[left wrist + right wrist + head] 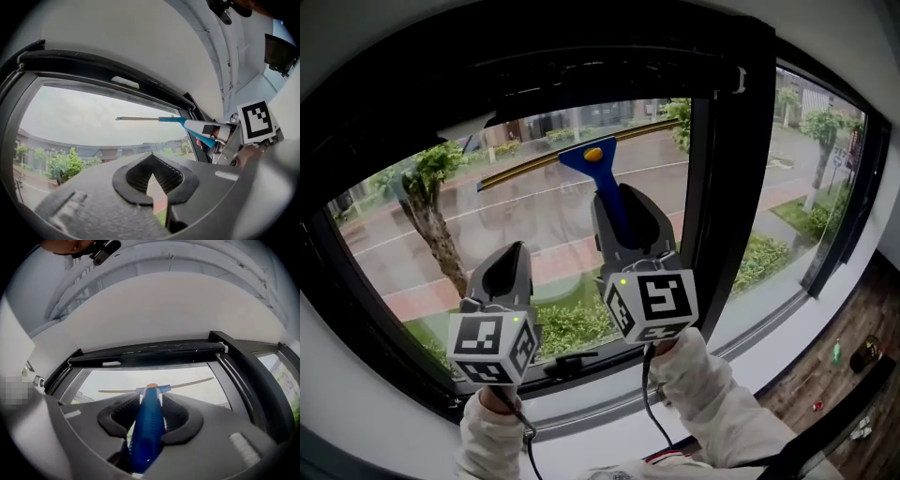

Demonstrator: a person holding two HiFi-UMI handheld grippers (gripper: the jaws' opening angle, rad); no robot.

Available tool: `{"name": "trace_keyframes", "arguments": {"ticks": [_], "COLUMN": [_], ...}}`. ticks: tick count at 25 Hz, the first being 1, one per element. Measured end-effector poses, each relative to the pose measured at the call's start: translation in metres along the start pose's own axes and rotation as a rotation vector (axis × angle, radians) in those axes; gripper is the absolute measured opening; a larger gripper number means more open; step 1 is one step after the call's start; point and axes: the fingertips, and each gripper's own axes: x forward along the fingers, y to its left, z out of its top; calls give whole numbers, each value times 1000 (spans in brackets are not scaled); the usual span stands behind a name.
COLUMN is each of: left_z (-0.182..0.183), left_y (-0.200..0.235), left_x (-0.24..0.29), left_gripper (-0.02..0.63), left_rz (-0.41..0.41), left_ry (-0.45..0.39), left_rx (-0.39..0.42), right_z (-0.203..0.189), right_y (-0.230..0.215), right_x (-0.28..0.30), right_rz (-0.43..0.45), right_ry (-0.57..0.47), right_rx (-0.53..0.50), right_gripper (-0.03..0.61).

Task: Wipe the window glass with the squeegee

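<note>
The squeegee (pixel 592 159) has a blue handle and a long thin blade. The blade lies tilted against the upper part of the window glass (pixel 525 220), its left end lower. My right gripper (pixel 623 208) is shut on the blue handle, which runs up between its fingers in the right gripper view (pixel 149 420). My left gripper (pixel 514 253) hangs lower and to the left, close to the glass, shut with nothing in it. In the left gripper view the squeegee (pixel 178 121) shows edge-on at the upper right, above the left gripper (pixel 152 182).
A black window frame surrounds the pane, with a thick black mullion (pixel 727 187) right of the squeegee and a second pane (pixel 802 178) beyond it. A black latch handle (pixel 569 364) sits on the bottom rail. Below is the white sill (pixel 609 422); wooden floor (pixel 830 370) lies lower right.
</note>
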Motion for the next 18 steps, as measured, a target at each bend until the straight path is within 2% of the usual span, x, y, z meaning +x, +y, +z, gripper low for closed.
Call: {"name": "trace_keyframes", "arguments": {"ticks": [11,18], "left_z": [36,43], "left_y": [-2,-5], "left_x": [28,33], "left_gripper": [0,0], "left_rz": [-36,-33], "left_ry": [-37,-53], "left_rx": [-3,11], "right_z": [33,42], "right_y": [-37,-47], "right_x": [63,74], "right_rz": [-52,-61], "right_ry": [-95,-119], "right_rx": [-8,33], "right_gripper": [146,146]}}
